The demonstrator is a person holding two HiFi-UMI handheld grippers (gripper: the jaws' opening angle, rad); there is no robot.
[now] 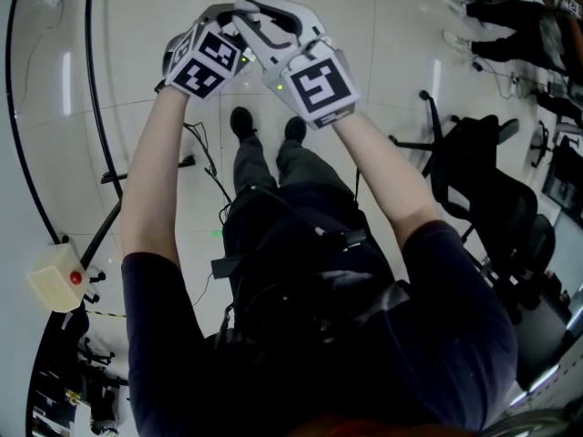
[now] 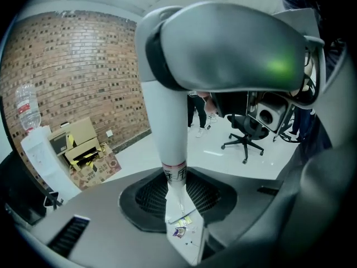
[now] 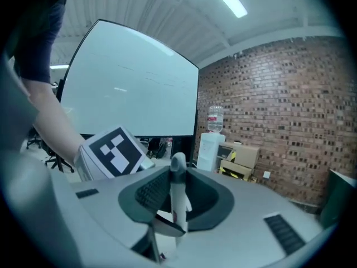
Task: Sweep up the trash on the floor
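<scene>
White glossy floor (image 1: pixel 118 71) under black shoes (image 1: pixel 242 121), left gripper (image 2: pixel 177 205) and right gripper (image 3: pixel 177 191) close together at 12 o'clock, both claws clenched empty, trash not discernible, office chair (image 1: pixel 492 198) at 3 o'clock.

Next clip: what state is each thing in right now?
left gripper: shut on the white handle
right gripper: shut on the grey-tipped rod
white handle: upright between the left jaws
grey-tipped rod: upright, tip just clear of the jaws
office chair: upright, empty
screen: blank
</scene>
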